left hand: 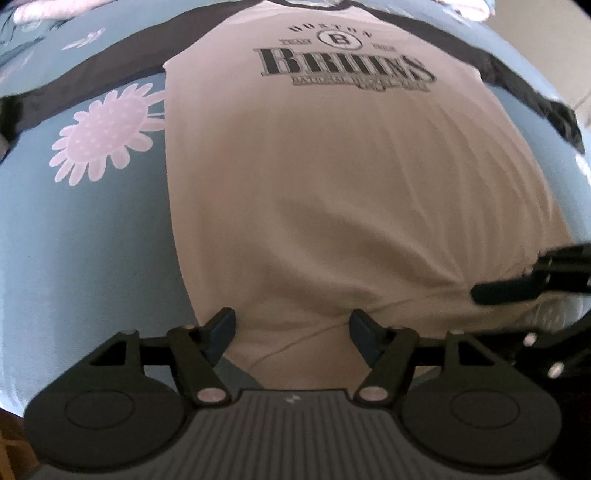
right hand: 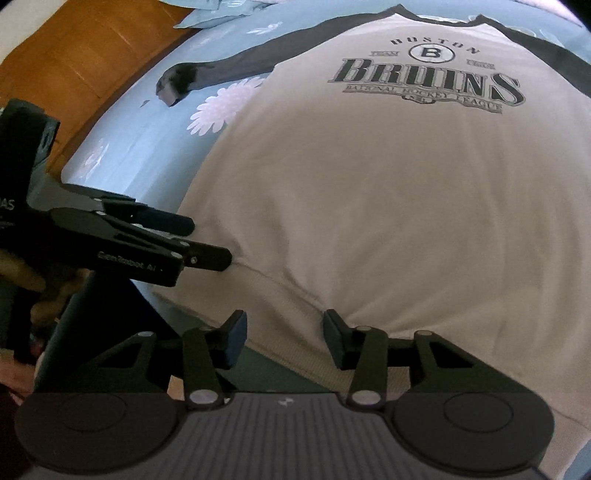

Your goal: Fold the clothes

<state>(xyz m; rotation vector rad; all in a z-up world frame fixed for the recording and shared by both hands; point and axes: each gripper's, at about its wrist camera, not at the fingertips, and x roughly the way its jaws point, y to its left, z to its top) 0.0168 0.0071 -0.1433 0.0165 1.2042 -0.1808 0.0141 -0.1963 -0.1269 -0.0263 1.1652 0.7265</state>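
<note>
A cream shirt point(left hand: 332, 184) with black sleeves and a "Boston Bruins" print lies flat, chest up, on a blue flowered bedsheet point(left hand: 74, 240). My left gripper point(left hand: 291, 328) stands open over the near left part of the shirt's hem, with flat fabric between its fingers. My right gripper point(right hand: 285, 332) is open over the hem of the shirt point(right hand: 369, 203) further right, where creases fan out from its right fingertip point(right hand: 332, 325). Each gripper shows in the other's view: the right gripper point(left hand: 509, 288) at the right edge, the left gripper point(right hand: 207, 240) at the left, its tips on the hem.
A black sleeve point(right hand: 207, 74) stretches left across the sheet, another sleeve point(left hand: 535, 92) to the right. A brown wooden surface point(right hand: 74, 55) lies beyond the bed's left edge. Bunched bedding point(right hand: 207, 14) sits at the far end. A hand point(right hand: 22, 273) holds the left gripper.
</note>
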